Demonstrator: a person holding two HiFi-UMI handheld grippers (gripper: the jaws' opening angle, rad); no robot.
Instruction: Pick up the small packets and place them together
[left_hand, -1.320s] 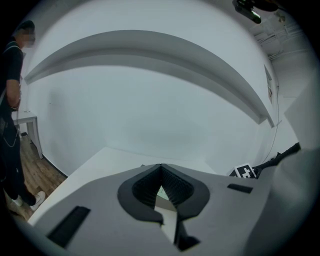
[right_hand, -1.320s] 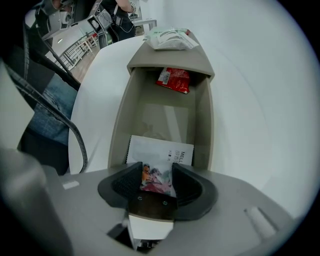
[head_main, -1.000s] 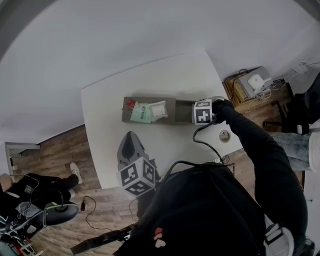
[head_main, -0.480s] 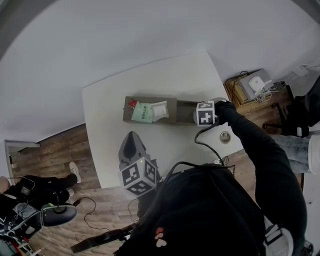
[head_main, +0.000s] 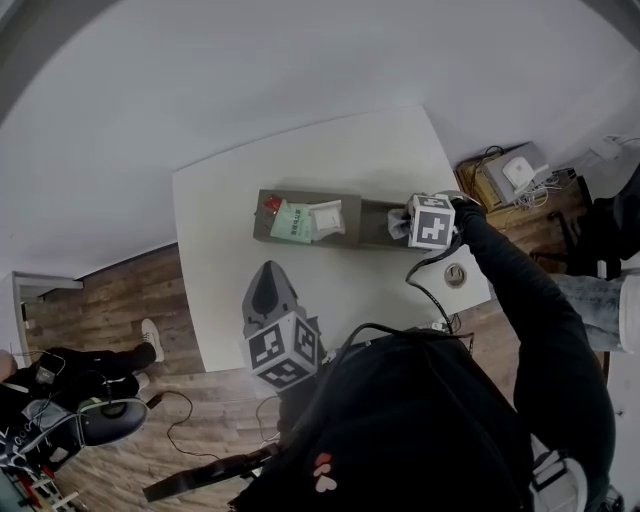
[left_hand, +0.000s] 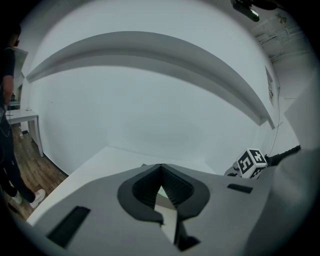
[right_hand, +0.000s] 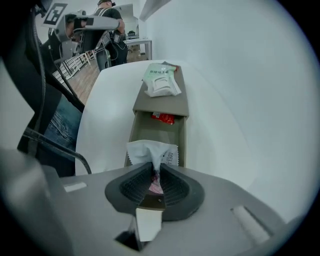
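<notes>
A black long-sleeved top (head_main: 420, 430) bears a small red mark (head_main: 317, 472) at lower centre. The grey left gripper (left_hand: 161, 174) and right gripper (right_hand: 155, 172) have dark ribbed jaws and black-and-white marker cubes (head_main: 282, 350). A black cable (head_main: 425, 285) runs beside the right sleeve (head_main: 520, 300)

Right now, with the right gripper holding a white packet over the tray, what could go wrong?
1. The right gripper, whose jaws have just been closing, pinches the white packet by one crumpled end only, so it may slip out during the carry.
2. The pile sits on the tray's narrow far cover; a careless drop could knock packets onto the table.
</notes>
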